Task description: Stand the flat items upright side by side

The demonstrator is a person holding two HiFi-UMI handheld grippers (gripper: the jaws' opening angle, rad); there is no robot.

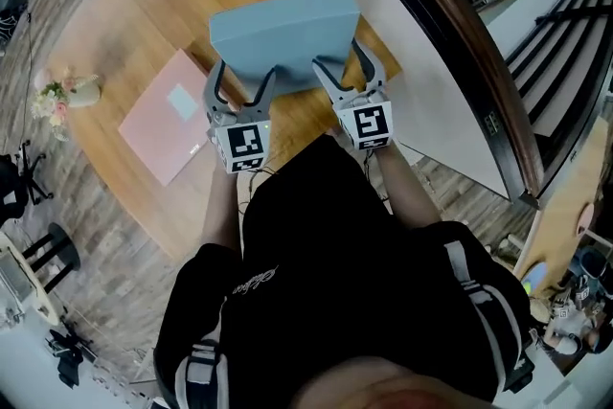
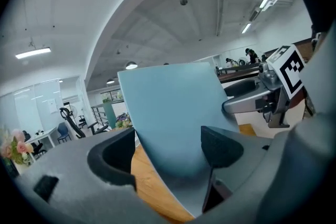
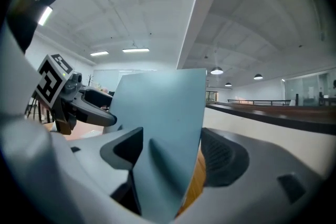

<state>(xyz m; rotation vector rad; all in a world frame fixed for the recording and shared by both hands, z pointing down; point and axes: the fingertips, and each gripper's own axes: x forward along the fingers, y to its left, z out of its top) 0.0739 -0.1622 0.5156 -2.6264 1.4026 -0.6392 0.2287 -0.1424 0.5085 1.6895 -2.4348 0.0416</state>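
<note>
Left gripper [image 1: 244,74] and right gripper [image 1: 337,56] gape wide around the tilted blue board [image 1: 283,26], apparently not pinching it

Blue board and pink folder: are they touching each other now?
Apart. In the head view the pink folder lies flat, and a strip of bare wooden table shows between it and the left edge of the tilted blue board.

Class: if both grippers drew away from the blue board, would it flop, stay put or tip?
Probably stiff: the blue board looks flat and unbent in both gripper views. Likely to tip: it is thin and tilted over the table, with the left gripper and right gripper only straddling its lower edge, jaws apart.
</note>
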